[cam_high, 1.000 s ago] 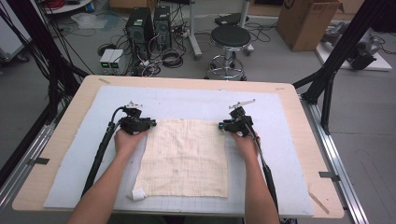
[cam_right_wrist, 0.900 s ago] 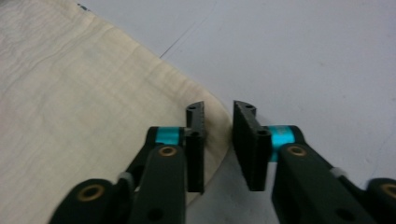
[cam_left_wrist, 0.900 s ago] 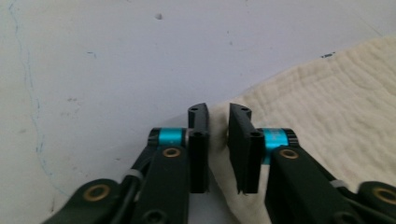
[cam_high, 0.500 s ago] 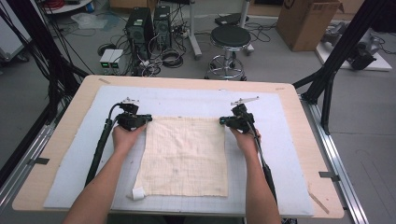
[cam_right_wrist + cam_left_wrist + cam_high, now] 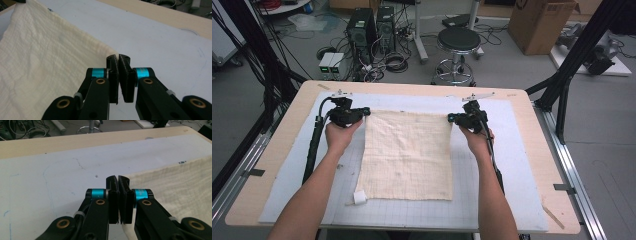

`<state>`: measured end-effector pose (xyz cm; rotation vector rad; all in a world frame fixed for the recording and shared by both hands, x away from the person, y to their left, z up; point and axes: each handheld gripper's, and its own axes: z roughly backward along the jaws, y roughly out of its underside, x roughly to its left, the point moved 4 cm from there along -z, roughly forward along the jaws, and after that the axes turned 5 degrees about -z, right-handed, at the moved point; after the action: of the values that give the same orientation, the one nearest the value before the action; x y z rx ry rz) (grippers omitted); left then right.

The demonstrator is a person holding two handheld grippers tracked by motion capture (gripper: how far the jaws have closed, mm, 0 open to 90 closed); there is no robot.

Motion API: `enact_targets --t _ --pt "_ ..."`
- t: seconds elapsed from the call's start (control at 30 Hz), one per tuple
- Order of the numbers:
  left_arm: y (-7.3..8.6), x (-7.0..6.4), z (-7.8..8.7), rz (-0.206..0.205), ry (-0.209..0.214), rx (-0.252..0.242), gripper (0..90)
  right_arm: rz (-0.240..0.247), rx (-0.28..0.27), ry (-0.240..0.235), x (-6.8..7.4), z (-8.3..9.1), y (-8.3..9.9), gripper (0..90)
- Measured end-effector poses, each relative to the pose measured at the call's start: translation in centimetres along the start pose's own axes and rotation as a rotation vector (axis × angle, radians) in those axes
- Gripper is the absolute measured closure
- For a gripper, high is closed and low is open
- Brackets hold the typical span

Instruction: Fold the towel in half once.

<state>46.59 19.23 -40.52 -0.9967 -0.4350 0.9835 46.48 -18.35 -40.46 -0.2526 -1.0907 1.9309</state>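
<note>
A cream cloth (image 5: 408,152) with a faint grid weave lies flat on the white mat (image 5: 512,165). My left gripper (image 5: 364,112) is at the cloth's far left corner. In the left gripper view that gripper (image 5: 118,178) is shut, with the cloth (image 5: 172,182) corner pinched between its jaws. My right gripper (image 5: 451,118) holds the far right corner. The right gripper view shows this gripper (image 5: 118,58) shut on the cloth (image 5: 45,52) edge. The far edge runs straight between the two grippers.
A small white object (image 5: 359,197) lies by the cloth's near left corner. The mat covers a wooden table (image 5: 267,165). A thin wooden strip (image 5: 552,216) lies near its front right corner. A stool (image 5: 458,40) and black frame posts (image 5: 572,55) stand beyond the table.
Both grippers have moved away from the person with the far corners, dragging the cloth farther up the mat. Both stay shut.
</note>
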Motion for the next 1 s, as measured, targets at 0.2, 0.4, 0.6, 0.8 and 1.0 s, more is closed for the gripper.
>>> enact_targets --t 0.2,0.4,0.6,0.8,1.0 --pt "0.2 -0.6 0.4 -0.04 0.016 0.009 86.9 0.001 -0.005 -0.033 0.5 0.7 -0.1 86.6" --pt "0.7 -0.6 1.9 -0.043 0.032 -0.019 86.9 0.015 -0.02 -0.089 1.2 1.8 -0.1 86.6" --pt "2.5 -1.3 2.8 -0.047 0.059 -0.025 86.9 0.028 -0.003 -0.109 2.3 1.9 1.0 86.6" --pt "3.0 -1.9 3.9 -0.073 0.085 -0.033 86.9 0.015 -0.031 -0.144 2.4 2.6 1.9 86.6" --pt "3.5 -2.4 4.8 -0.087 0.114 -0.045 86.9 0.021 -0.023 -0.179 3.1 3.5 2.1 86.6"
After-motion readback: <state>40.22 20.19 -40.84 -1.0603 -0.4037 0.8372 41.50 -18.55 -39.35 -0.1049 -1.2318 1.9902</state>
